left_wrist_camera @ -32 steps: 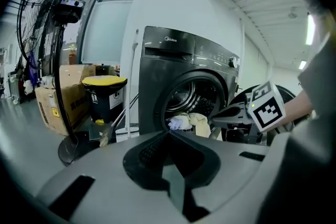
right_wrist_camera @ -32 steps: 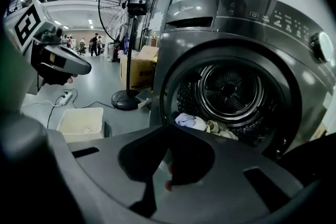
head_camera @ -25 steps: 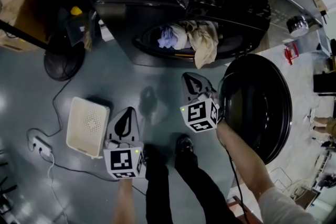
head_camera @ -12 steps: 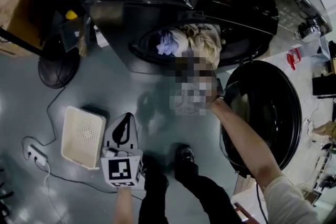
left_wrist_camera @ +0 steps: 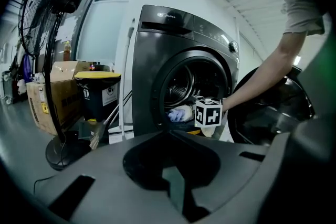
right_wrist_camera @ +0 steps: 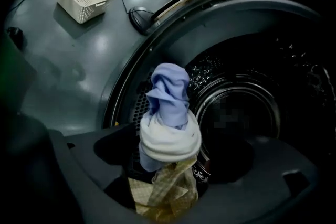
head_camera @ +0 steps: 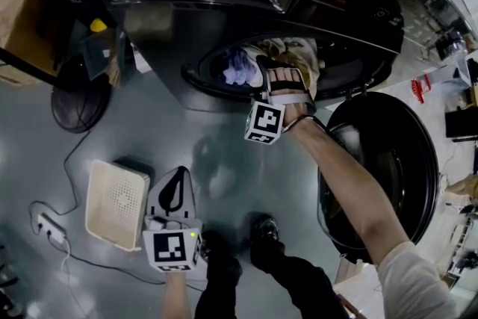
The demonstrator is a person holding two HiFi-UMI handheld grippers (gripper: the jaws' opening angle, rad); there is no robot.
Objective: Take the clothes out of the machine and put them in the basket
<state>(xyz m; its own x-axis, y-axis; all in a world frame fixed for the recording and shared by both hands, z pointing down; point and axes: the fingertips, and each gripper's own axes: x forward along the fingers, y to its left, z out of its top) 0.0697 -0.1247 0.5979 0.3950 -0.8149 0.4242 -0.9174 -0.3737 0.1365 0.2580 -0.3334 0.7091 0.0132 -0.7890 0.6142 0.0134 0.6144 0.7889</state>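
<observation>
Two jaws of the right gripper (head_camera: 287, 67), just opened wide, flanking unpinched clothes (right_wrist_camera: 168, 113) at the machine (head_camera: 164, 48) mouth. Reaching step; next, close firmly, carry to the basket (head_camera: 116, 203) near the shut, empty left gripper (head_camera: 176, 183).

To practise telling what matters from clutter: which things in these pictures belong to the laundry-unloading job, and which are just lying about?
Belong to the job:
washing machine
clothes at the drum's mouth
white basket on the floor

Just lying about:
standing fan
power strip
cardboard box
yellow-lidded bin
</observation>
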